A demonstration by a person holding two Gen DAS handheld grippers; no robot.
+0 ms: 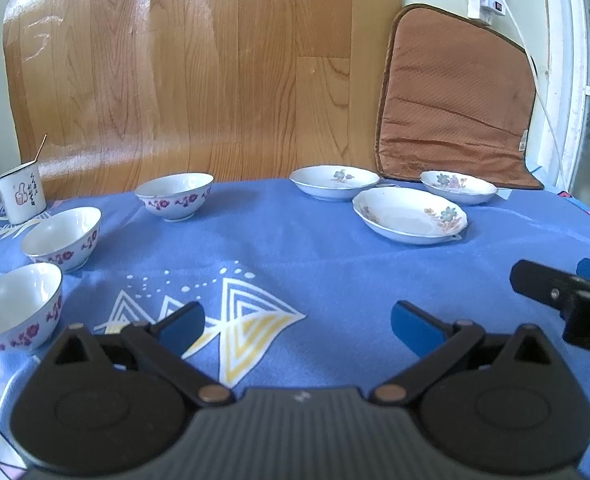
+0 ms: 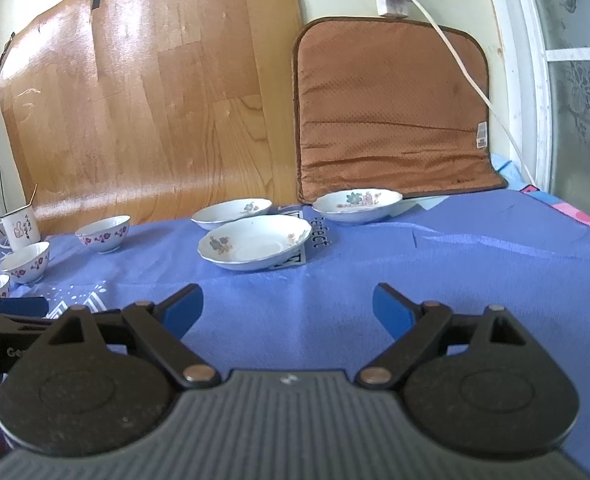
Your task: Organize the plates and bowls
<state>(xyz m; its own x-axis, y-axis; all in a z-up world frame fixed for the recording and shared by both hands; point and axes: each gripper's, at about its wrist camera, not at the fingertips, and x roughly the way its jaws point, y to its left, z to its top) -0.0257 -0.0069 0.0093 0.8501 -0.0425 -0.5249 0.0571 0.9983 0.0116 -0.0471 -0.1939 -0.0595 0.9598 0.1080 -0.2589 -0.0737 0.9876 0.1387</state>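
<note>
Left gripper (image 1: 297, 322): jaws wide apart, nothing between them, above the blue cloth (image 1: 295, 248). Right gripper (image 2: 287, 308): likewise spread and empty.

Three bowls stand apart on the left: near bowl (image 1: 17, 306), middle bowl (image 1: 63, 238), far bowl (image 1: 175, 196). Three plates lie on the right: front plate (image 1: 409, 216), back-left plate (image 1: 334, 182), back-right plate (image 1: 458, 187), close together, none stacked. A mug (image 1: 19, 196) stands behind the bowls. A brown cushion (image 1: 455, 100) leans on the wall behind the plates.
</note>
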